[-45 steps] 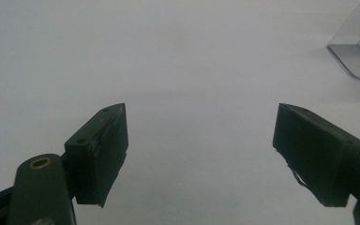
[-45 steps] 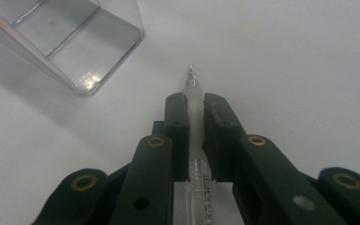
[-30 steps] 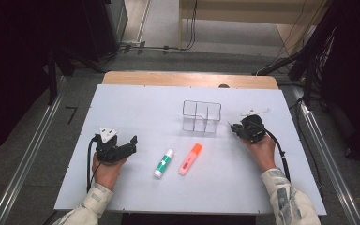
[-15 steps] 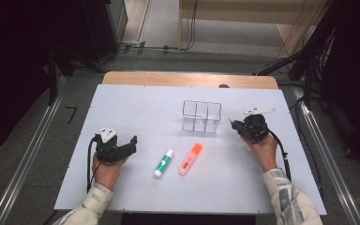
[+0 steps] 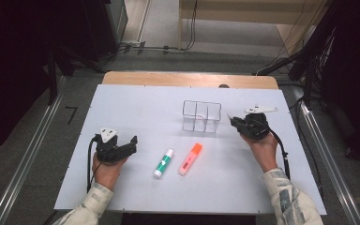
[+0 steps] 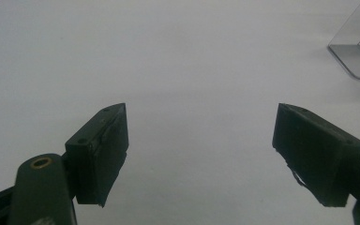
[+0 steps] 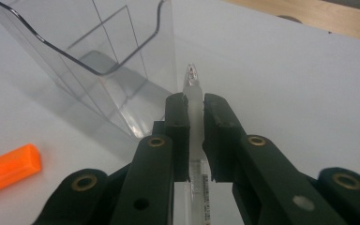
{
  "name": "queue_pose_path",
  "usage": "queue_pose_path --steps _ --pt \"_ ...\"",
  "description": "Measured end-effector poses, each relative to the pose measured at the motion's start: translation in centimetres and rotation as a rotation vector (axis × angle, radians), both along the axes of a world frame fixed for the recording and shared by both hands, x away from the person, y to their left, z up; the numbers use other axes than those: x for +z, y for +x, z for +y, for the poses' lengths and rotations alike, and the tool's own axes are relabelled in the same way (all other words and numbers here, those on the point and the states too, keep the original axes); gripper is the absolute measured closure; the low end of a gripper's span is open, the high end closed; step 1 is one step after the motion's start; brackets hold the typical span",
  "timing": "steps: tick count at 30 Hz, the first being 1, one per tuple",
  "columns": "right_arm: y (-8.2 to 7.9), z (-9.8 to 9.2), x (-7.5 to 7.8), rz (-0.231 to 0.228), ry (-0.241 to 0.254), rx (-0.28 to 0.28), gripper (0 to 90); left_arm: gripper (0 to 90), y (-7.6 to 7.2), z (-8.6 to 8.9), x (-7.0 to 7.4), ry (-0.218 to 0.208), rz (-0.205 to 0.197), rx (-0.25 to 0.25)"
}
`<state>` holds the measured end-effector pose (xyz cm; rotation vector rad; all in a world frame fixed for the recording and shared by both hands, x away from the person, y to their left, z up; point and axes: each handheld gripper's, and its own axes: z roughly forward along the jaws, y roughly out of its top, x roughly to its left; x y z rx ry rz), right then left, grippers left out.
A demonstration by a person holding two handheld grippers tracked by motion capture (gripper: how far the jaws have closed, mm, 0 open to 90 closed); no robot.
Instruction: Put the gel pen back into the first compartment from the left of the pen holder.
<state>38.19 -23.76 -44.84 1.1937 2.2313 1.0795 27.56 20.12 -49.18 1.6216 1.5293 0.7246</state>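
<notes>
Two grippers show in the high view, one in each hand over a white table (image 5: 136, 101): the left gripper (image 5: 130, 145) sits at the near left with its jaws spread and bare table between them, and the right gripper (image 5: 233, 123) is at the right, just beside the right end of a clear compartment organiser (image 5: 201, 117) standing toward the far middle. Between the hands, nearer the person, lie a glue stick (image 5: 163, 163) with a green label and white cap and, just to its right, an orange highlighter (image 5: 190, 159), both angled and apart from each other. From up here the thing in the right gripper is too small to make out. Along the left gripper's own view its two black pads stand wide apart over plain white surface, with a corner of the clear organiser (image 6: 358, 51) at the far right edge. Looking along the right gripper (image 7: 195, 105) in its own view, the detail missing from above appears: the jaws are narrow and pinch a slim clear pen (image 7: 194, 89) lengthwise, its tip sticking out past the pads toward the organiser's (image 7: 98, 47) near corner wall, close to it though whether it touches cannot be told. One end of the orange highlighter (image 7: 9, 168) lies at the left edge.
</notes>
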Motion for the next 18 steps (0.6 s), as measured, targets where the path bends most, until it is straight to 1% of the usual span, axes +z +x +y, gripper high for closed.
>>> queue_pose_path --steps 2,4,7,18 --pt "-0.1 0.1 0.2 -0.01 0.004 0.004 79.0 18.6 0.0 0.0 0.0 0.001 0.001 0.0" --pt "-0.1 0.3 0.4 -0.01 0.007 0.005 79.0 18.6 0.0 0.0 0.0 0.0 0.0 0.001" --pt "-0.3 0.6 0.7 -0.026 0.003 0.015 79.0 18.4 0.0 0.0 0.0 0.001 0.001 0.0" --pt "-0.6 1.3 1.6 -0.047 0.019 0.033 78.9 17.9 0.0 -0.1 0.0 0.008 0.004 0.0"
